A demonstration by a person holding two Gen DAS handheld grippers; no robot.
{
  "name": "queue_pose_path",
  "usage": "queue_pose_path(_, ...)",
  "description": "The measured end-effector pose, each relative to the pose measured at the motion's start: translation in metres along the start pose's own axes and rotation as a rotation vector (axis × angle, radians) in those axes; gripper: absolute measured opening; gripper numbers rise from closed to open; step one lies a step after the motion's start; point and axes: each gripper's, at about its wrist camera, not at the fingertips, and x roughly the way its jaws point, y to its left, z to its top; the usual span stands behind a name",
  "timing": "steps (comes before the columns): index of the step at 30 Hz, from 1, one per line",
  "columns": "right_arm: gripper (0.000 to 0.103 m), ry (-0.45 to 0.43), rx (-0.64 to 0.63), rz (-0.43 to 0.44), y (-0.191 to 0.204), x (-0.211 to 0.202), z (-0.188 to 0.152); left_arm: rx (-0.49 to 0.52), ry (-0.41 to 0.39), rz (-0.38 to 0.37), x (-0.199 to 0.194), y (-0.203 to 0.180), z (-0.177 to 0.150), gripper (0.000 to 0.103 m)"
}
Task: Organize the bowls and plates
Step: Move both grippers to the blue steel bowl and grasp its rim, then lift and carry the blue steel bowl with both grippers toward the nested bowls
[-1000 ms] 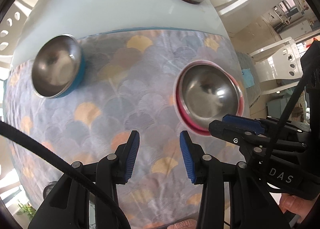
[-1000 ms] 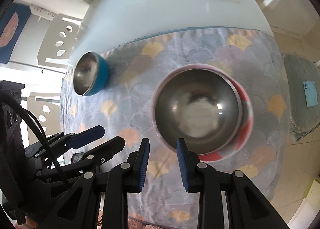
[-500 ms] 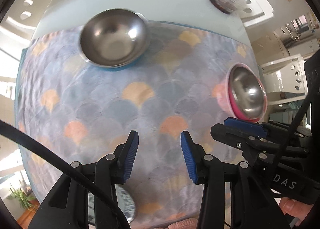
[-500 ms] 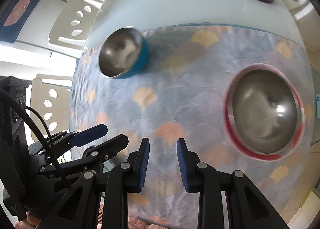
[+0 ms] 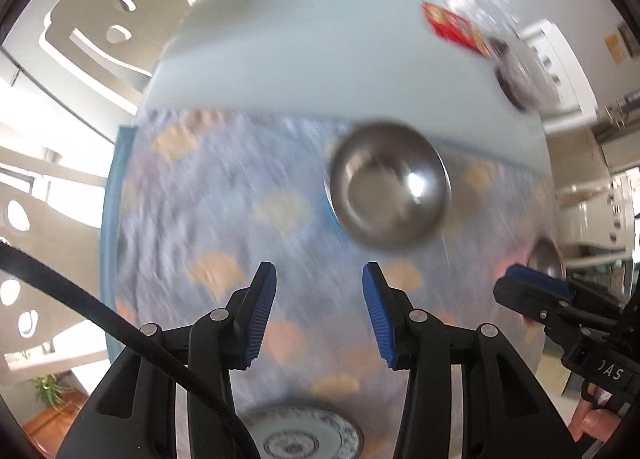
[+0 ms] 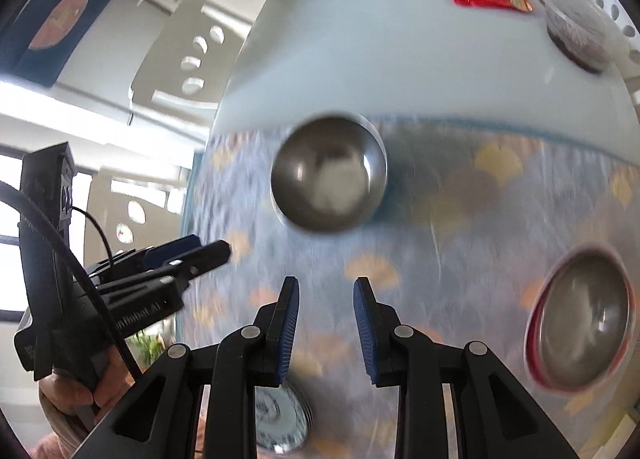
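At the bottom middle of the left wrist view, the left gripper [image 5: 319, 313] has its blue fingers [image 5: 260, 315] a little apart. They have just been opening, and nothing is between them. Low in the frame, behind the black arms of the gripper, a white plate with blue patterns [image 5: 298, 437] lies on the cloth [image 5: 208, 199]. The cloth is blue-grey with orange shell shapes, and it looks smeared.

In the right wrist view, the right gripper [image 6: 326, 317] sits at the bottom middle. Its fingers [image 6: 289, 323] are as close together as they go, with a small gap, and they hold nothing. The same plate [image 6: 280, 421] peeks out below them.

Farther up, right of the middle in the left wrist view, a shiny metal bowl with a blue outside [image 5: 390, 203] stands on the cloth near its far edge. At the right edge, another metal bowl with a pink-red outside [image 5: 545, 259] stands well apart from the first one.

Beyond the cloth, the pale tabletop [image 5: 300, 43] carries a red packet [image 5: 454, 29] and a clear tub with something dark inside [image 6: 576, 33], both at the upper right.
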Motion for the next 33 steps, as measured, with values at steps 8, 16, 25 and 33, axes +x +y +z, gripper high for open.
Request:
queue_pose_path(8, 0.027, 0.046, 0.094, -0.019, -0.029, 0.055, 0.035, -0.033, 0.031, -0.009, 0.045, 0.005, 0.037, 0.042)
queue_pose_path(16, 0.027, 0.100, 0.156, 0.002, -0.053, 0.099, 0.052, -0.017, 0.120, 0.002, 0.099, -0.005, 0.044, 0.042)
queue_pose_path(25, 0.027, 0.107, 0.173, 0.065, -0.057, 0.128, 0.058, 0.046, 0.138, -0.002, 0.129, -0.024, 0.049, 0.041)
queue_pose_path(33, 0.024, 0.070, 0.162, 0.059, -0.058, 0.127, 0.063, 0.089, 0.106, 0.004, 0.130, -0.042, 0.054, 0.035)
